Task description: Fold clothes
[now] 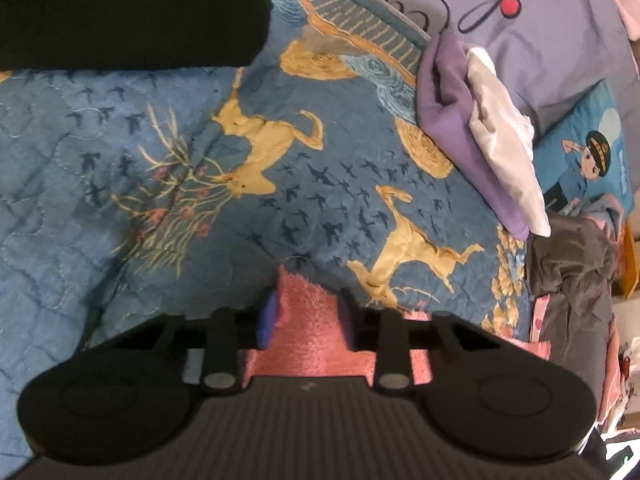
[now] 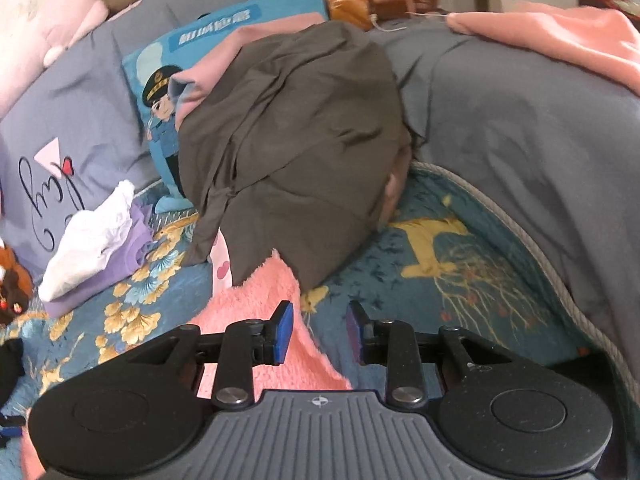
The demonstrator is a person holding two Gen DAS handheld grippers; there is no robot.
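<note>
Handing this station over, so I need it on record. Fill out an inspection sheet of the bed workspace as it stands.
Surface: blue quilt printed with deer and birds, lying rumpled on the bed.
Job's things: pink fleece garment at the near edge; grey garment heaped unfolded; purple garment with a white garment on top of it.
Clutter: cartoon officer pillow; lilac pillow; black cloth.
Grippers: left gripper has pink fleece between its fingers, grip unclear; right gripper open beside the fleece edge.
Cables: white cord behind the grey heap.
Surroundings: grey duvet; orange objects at the head of the bed, unclear.
</note>
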